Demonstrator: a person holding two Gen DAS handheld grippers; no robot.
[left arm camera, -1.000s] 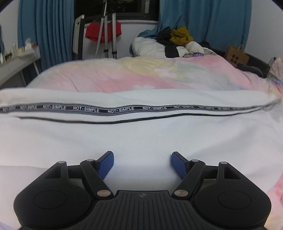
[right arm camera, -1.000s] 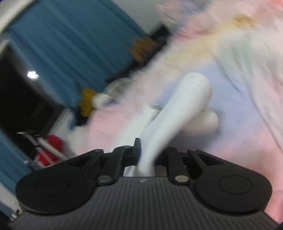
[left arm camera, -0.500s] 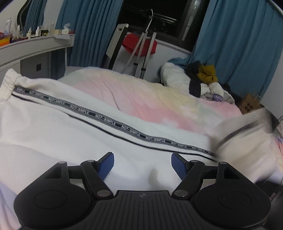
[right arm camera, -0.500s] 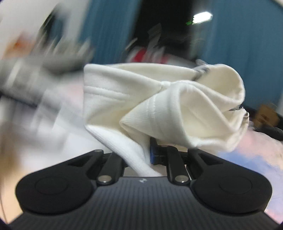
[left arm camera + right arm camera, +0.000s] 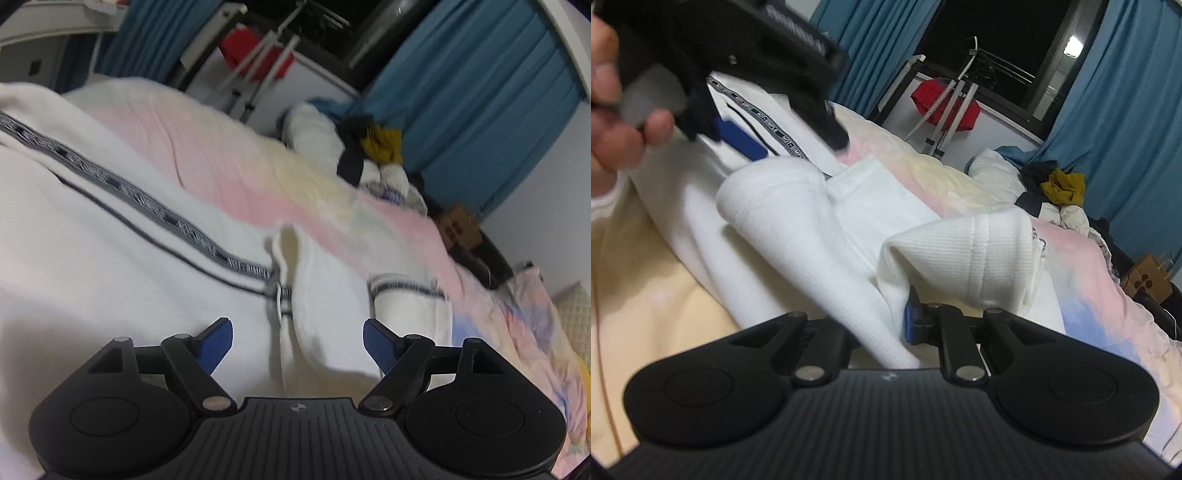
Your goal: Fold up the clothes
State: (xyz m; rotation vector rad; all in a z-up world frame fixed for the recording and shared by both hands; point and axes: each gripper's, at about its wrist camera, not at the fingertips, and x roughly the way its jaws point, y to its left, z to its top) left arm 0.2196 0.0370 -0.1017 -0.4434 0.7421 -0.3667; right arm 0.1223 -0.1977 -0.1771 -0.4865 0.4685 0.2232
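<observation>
White sweatpants (image 5: 110, 236) with a grey lettered side stripe (image 5: 147, 206) lie across the pastel bedspread (image 5: 236, 147). My left gripper (image 5: 297, 341) is open and empty, low over the white cloth where a leg end (image 5: 317, 295) is folded back onto the pants. My right gripper (image 5: 892, 325) is shut on the ribbed cuff end of the pants leg (image 5: 979, 251), holding it over the body of the pants (image 5: 798, 221). The left gripper (image 5: 746, 144) and the hand holding it show at the upper left of the right wrist view.
A pile of clothes (image 5: 369, 147) lies at the bed's far end before blue curtains (image 5: 480, 110). A drying rack with a red garment (image 5: 945, 99) stands by the dark window. A brown paper bag (image 5: 1148, 280) sits right of the bed.
My right gripper has carried the cuff end across and down onto the pants, so the leg now lies folded over. My left gripper has tilted and shifted right over the cloth, still open.
</observation>
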